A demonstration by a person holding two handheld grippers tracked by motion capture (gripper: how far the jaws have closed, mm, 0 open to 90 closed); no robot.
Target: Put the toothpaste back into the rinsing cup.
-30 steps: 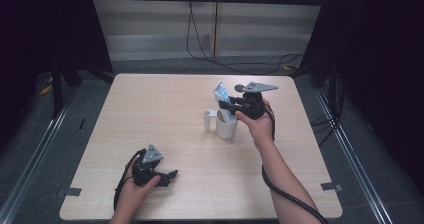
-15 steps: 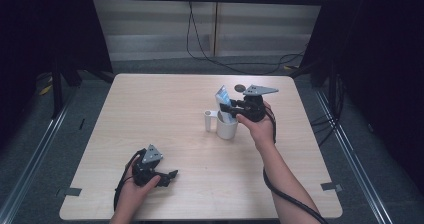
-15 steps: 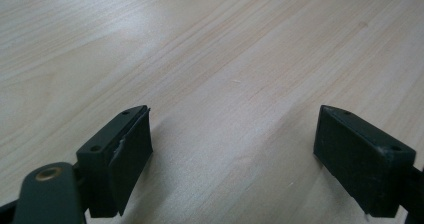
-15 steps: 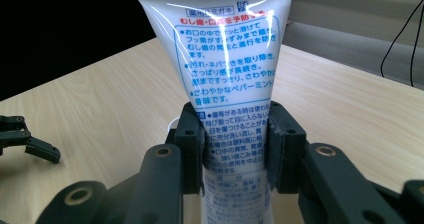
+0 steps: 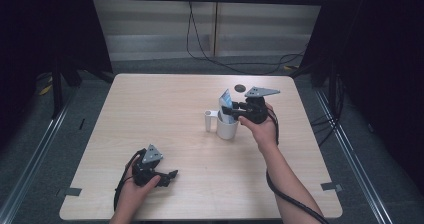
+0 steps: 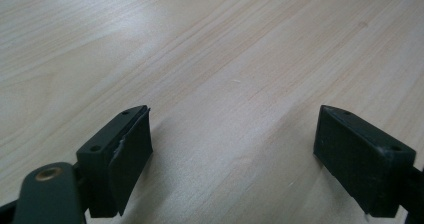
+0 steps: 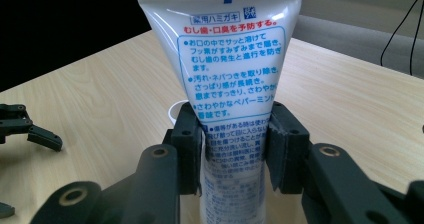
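Note:
A white toothpaste tube (image 5: pixel 225 100) with blue and red print stands upright in a white cup (image 5: pixel 226 129) right of the table's centre. My right gripper (image 5: pixel 231 109) reaches in from the right, shut on the tube (image 7: pixel 230 59) at mid-height. Its pads (image 7: pixel 189 149) lie against both sides of the tube, and its jaws have just been opening a little with the tube between them. My left gripper (image 5: pixel 170 176) rests near the front left of the table (image 5: pixel 150 104), open, with bare wood between its jaws (image 6: pixel 232 154). It also appears far off in the right gripper view (image 7: pixel 30 129).
A white handle-like piece (image 5: pixel 208 120) sticks out on the cup's left. A small dark disc (image 5: pixel 240 88) lies on the table behind the right gripper. Black curtains flank the table, and cables run along the floor behind it.

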